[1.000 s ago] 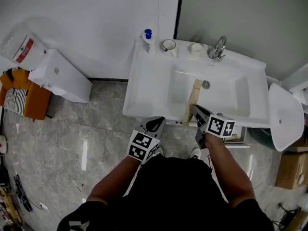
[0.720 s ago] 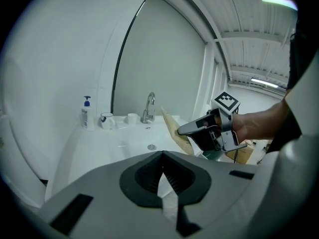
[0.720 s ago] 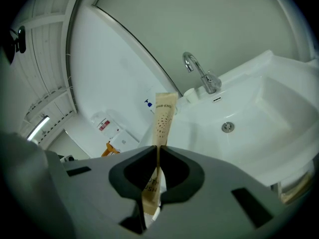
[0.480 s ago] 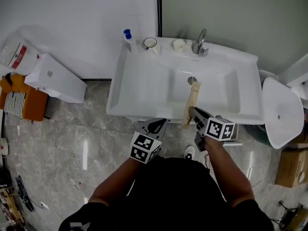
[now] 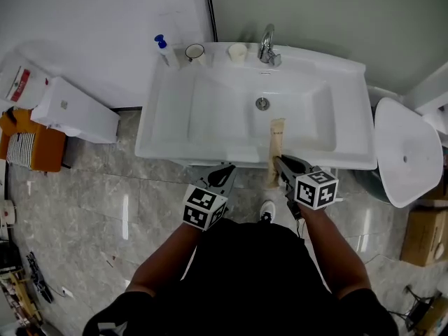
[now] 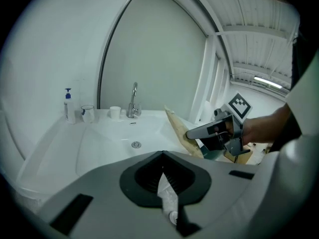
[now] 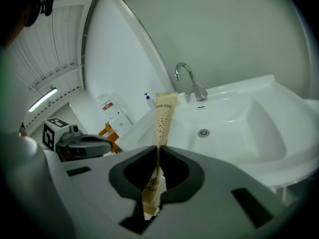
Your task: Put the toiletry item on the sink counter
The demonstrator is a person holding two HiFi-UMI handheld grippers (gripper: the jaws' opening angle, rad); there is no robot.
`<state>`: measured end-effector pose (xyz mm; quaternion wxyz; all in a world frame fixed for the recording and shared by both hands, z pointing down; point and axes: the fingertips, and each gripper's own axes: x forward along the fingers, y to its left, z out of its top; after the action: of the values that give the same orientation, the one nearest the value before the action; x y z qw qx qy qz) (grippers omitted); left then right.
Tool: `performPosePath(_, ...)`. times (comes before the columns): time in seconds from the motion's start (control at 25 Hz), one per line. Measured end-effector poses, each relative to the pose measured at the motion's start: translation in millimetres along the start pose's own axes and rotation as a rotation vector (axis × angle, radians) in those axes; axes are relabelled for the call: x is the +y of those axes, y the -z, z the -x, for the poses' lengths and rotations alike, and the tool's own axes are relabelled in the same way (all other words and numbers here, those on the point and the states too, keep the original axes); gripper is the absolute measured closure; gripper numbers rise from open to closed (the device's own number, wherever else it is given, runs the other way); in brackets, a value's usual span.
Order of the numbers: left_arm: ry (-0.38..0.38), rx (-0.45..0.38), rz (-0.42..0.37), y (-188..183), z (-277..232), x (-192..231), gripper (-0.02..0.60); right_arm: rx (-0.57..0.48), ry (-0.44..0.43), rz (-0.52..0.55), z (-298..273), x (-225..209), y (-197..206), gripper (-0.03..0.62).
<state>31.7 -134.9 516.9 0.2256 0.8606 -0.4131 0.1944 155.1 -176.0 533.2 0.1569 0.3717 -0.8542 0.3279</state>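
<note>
My right gripper [image 5: 278, 161] is shut on a long beige packet [image 5: 276, 142], which pokes out over the front rim of the white sink [image 5: 164, 121], just right of the drain [image 5: 262, 103]. In the right gripper view the packet [image 7: 162, 121] rises upright from the closed jaws [image 7: 158, 151]. Left of it, in front of the sink's edge, my left gripper [image 5: 227, 168] is shut on a small white tube [image 6: 167, 198]. From the left gripper view [image 6: 163, 156], the right gripper [image 6: 199, 132] and its packet [image 6: 178, 128] show to the right.
On the sink's back ledge stand a blue-capped pump bottle [image 5: 162, 47], a mug [image 5: 194, 51], a small white cup [image 5: 238, 51] and the faucet [image 5: 267, 44]. A white box [image 5: 73, 110] and an orange bag [image 5: 31, 149] lie on the floor at left. A white basin [image 5: 402, 159] leans at right.
Both grippers have shifted to the right along the sink's front; the packet was left of the drain and is now right of it. The packet stands straighter than before.
</note>
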Motion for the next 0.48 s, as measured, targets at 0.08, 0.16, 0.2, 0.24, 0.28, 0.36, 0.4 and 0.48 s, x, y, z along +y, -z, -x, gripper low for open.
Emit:
performPosePath(0.08, -0.004, 0.003, 0.033, 3, -8, -6, 0.581, 0.023, 0.004, 0.048, 13, -10, 9, 0.571)
performPosePath(0.16, -0.009, 0.01, 0.038, 5, -17, -15, 0.581, 0.05, 0.008, 0.107, 26, -21, 19, 0.571)
performPosePath(0.2, -0.01, 0.013, 0.036, 5, -22, -21, 0.581, 0.065, 0.011, 0.138, 32, -27, 25, 0.571)
performPosePath(0.24, -0.011, 0.015, 0.037, 6, -26, -27, 0.581, 0.08, 0.014, 0.169, 38, -34, 31, 0.571)
performPosePath(0.28, -0.012, 0.017, 0.038, 7, -31, -34, 0.581, 0.095, 0.017, 0.2, 45, -40, 37, 0.571)
performPosePath(0.36, -0.015, 0.023, 0.042, 11, -41, -46, 0.581, 0.126, 0.023, 0.261, 55, -54, 51, 0.571)
performPosePath(0.4, -0.017, 0.026, 0.045, 12, -45, -51, 0.581, 0.141, 0.026, 0.292, 61, -61, 57, 0.571)
performPosePath(0.48, -0.026, 0.032, 0.045, 16, -55, -62, 0.581, 0.17, 0.028, 0.365, 70, -74, 69, 0.571)
